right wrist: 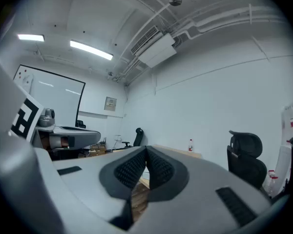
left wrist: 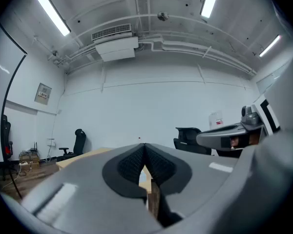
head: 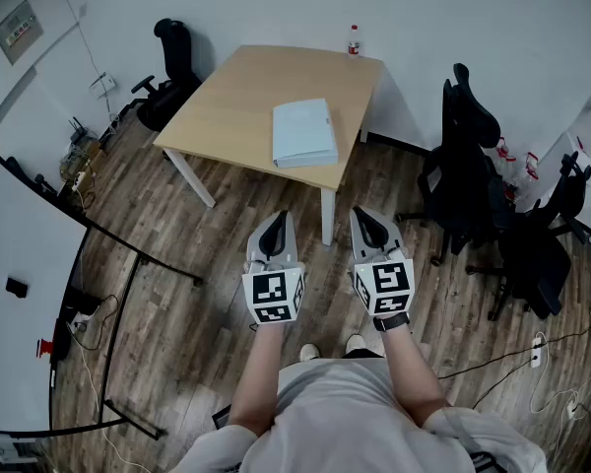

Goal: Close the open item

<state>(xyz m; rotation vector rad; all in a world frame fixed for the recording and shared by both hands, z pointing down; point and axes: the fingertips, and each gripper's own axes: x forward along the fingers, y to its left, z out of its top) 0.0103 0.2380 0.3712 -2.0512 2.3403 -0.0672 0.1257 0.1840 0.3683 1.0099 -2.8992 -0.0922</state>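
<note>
Pale blue against light wood: the flat, book-like item lies near the front edge of the table, by its right front corner. From the head view we cannot tell whether its cover is up or down. A small bottle with a red cap stands at the far edge of the table, well apart from the item.

We stand back from the table on the plank floor, both arms held forward. The left hand-held gripper and the right hand-held gripper hover side by side above the floor, short of the table and touching nothing. In the left gripper view, the left hand-held gripper has its ribbed pads pressed together at the tips, with nothing between them. The right gripper view shows the right hand-held gripper likewise pressed together and empty.

Black office chairs stand to the right of the table, another at its far left.
</note>
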